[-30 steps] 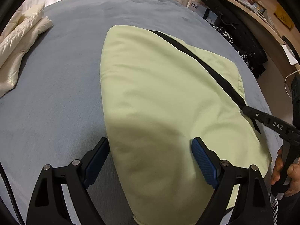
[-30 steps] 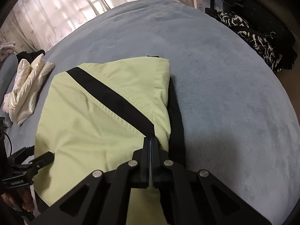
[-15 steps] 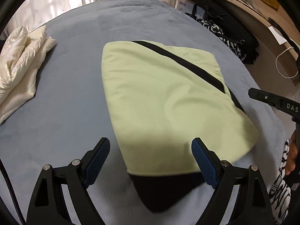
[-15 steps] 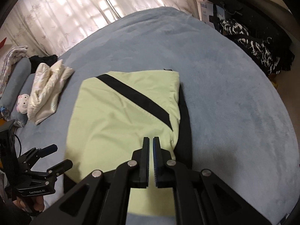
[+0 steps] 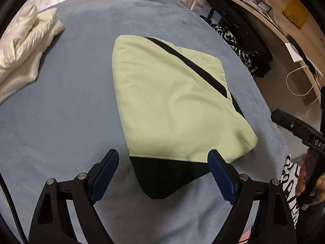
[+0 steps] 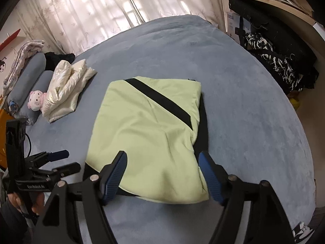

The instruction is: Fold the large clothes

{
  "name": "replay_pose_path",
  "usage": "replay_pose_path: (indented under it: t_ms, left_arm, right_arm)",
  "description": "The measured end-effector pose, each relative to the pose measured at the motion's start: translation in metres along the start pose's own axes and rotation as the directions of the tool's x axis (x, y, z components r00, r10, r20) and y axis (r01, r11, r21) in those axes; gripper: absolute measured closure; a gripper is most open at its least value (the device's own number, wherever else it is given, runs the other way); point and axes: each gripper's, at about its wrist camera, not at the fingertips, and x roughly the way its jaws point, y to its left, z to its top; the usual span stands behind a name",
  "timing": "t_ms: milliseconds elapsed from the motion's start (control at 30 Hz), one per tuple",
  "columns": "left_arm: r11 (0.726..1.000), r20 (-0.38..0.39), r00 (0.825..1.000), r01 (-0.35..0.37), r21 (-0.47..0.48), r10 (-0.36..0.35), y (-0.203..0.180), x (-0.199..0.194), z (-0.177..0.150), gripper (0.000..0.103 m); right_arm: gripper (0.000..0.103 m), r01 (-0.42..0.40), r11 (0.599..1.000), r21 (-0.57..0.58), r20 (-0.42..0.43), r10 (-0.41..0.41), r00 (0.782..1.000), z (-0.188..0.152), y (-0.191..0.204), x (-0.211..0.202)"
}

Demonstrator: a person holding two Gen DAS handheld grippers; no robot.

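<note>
On the blue bed, near its middle, lies the jacket, folded into a pale green packet with one black diagonal stripe; a black layer pokes out at its near edge and along its right side. Both grippers hover just short of that near edge, touching nothing. The left gripper has its jaws spread wide and holds nothing; the right gripper is likewise wide apart and empty.

Risk, as I judge it: the near right corner of the packet bulges and looks springy, so the padded fabric may creep apart if left unpressed. A pinch that catches only the green top layer could peel the fold back from the black one below. The slick shell may also slide on the plush cover if dragged.

Count: one green jacket, one cream jacket bundled at the far left, one small pink plush toy beside it, two grey bolsters, two grippers. Dark patterned clothes hang off the right side; I cannot tell how many.
</note>
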Motion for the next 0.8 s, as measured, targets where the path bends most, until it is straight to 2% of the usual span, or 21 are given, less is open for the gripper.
replay_pose_path:
  t_ms: [133, 200, 400, 600, 700, 800]
  left_arm:
    - [0.999, 0.020, 1.000, 0.021, -0.043, -0.020, 0.011, 0.015, -0.003, 0.015]
    - [0.996, 0.005, 0.999, 0.051, -0.079, -0.050, 0.020, 0.027, -0.002, 0.015]
    - [0.983, -0.011, 0.995, 0.099, -0.153, -0.101, 0.038, 0.058, 0.003, 0.015]
    - [0.971, -0.013, 0.987, 0.155, -0.179, -0.160, 0.045, 0.087, 0.008, 0.015]
    - [0.971, -0.007, 0.984, 0.173, -0.164, -0.177, 0.041, 0.096, 0.011, 0.015]
    - [0.971, -0.007, 0.982, 0.183, -0.154, -0.186, 0.036, 0.104, 0.016, 0.012]
  right_arm:
    - [0.029, -0.021, 0.999, 0.043, -0.043, 0.022, 0.999, -0.002, -0.017, 0.016]
    - [0.029, -0.037, 0.997, 0.073, -0.064, 0.042, 0.997, -0.003, -0.029, 0.027]
    - [0.029, -0.111, 0.969, 0.219, -0.131, 0.142, 0.981, -0.001, -0.074, 0.075]
    - [0.029, -0.230, 0.923, 0.308, -0.148, 0.286, 0.947, -0.002, -0.096, 0.117]
    - [0.029, -0.297, 0.907, 0.300, -0.139, 0.349, 0.927, 0.000, -0.090, 0.130]
    - [0.029, -0.327, 0.904, 0.276, -0.148, 0.377, 0.914, 0.005, -0.079, 0.144]
